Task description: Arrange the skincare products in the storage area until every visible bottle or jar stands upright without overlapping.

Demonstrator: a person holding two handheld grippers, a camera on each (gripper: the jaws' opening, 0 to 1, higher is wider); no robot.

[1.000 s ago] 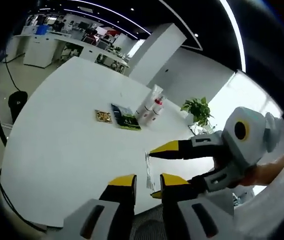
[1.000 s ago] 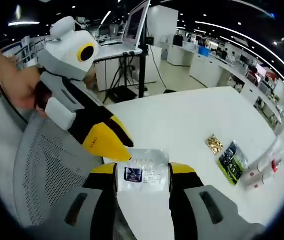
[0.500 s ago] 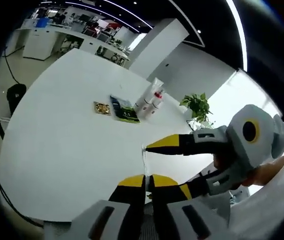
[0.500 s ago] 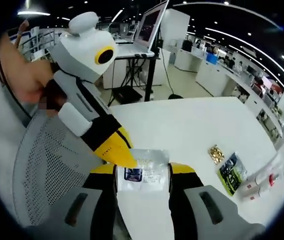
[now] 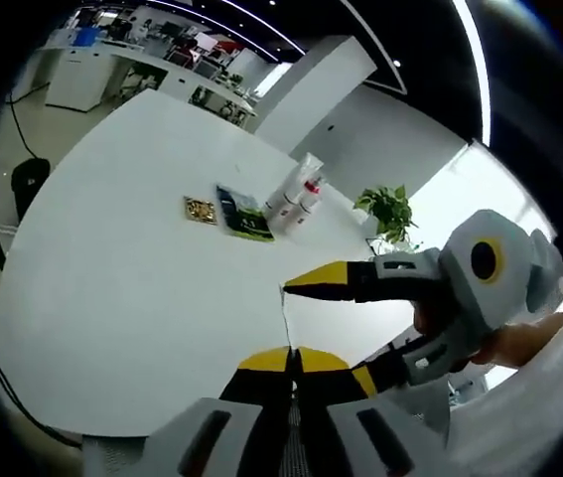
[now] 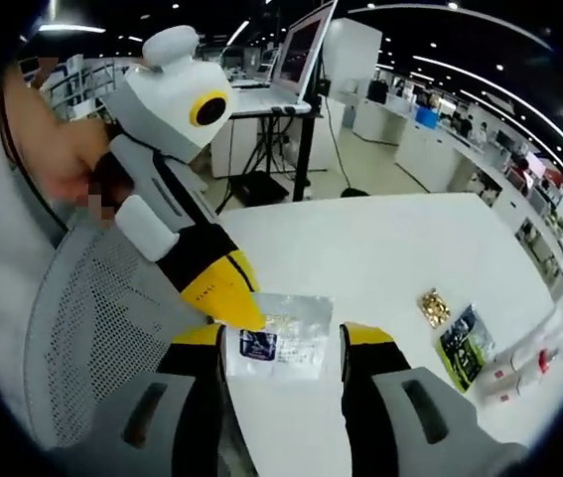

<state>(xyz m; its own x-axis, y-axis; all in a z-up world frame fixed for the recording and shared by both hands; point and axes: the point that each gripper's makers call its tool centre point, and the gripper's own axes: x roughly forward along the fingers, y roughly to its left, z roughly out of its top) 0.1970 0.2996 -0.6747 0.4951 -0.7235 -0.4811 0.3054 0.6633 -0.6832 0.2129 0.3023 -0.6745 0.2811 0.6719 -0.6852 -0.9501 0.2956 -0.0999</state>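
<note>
A flat clear sachet with a dark label hangs between my two grippers above the near edge of the white table. My left gripper is shut on its corner. It enters the right gripper view from the left, yellow tips on the sachet. My right gripper stands open, one jaw on either side of the sachet with a small gap at the right. In the left gripper view the sachet shows edge-on. Two white bottles with red caps stand far across the table, and also show as bottles.
A green packet and a small gold packet lie beside the bottles. A grey mesh chair sits under the grippers at the table's near edge. A potted plant stands beyond the table. Hands hold the grippers.
My left gripper has gone from open to shut on the sachet's corner. The right gripper's jaws have parted slightly and the sachet has tilted a little.
</note>
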